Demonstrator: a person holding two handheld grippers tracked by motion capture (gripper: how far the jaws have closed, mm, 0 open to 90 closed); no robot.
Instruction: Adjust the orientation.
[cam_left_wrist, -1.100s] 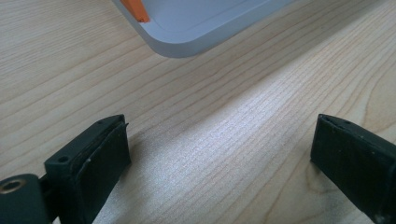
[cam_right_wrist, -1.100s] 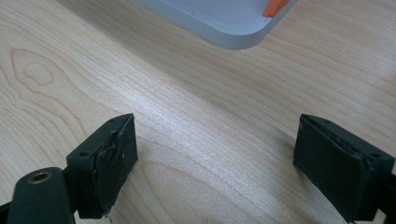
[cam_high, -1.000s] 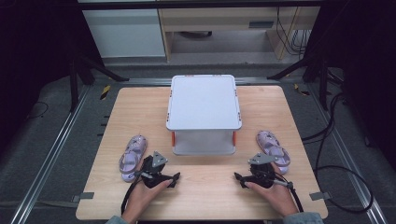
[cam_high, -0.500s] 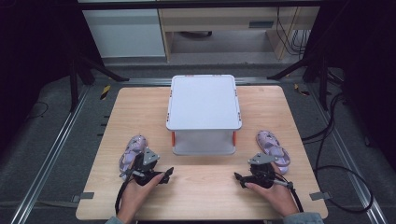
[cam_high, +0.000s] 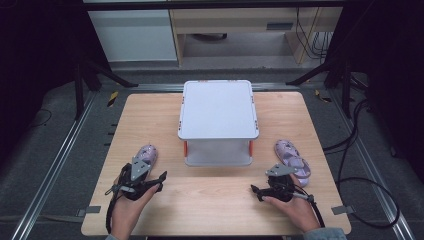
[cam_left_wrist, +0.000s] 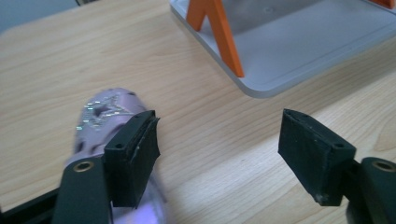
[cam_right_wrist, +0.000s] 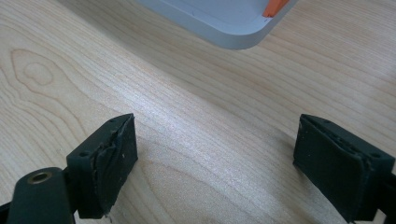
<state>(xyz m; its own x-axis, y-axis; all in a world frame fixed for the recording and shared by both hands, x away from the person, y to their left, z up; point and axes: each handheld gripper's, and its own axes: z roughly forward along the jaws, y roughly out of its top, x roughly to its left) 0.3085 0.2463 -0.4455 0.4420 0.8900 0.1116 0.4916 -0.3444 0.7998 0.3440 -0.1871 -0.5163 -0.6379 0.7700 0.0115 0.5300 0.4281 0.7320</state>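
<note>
The left lilac shoe, a small child's clog with a glittery star on its toe, is lying near the left edge of the desk, towards the near left corner and just left of the white two-tier rack. It is probably handling as a light, soft foam or rubber piece: it is likely giving under the pads rather than slipping, and it is not fragile. The side wall or the heel rim is offering the surest hold, since the rounded toe is broad and smooth.

The left claw is hovering just beside this shoe; its jaws have just been closing from their widest and are standing partly open. In the left gripper view the shoe is lying beneath and behind one pad, not between the two, though contact is hard to judge there. The left claw is holding nothing.

The right claw is resting near the near right corner with its jaws wide apart over bare wood, holding nothing. A second lilac shoe is lying just beyond it, close to the right edge.
</note>
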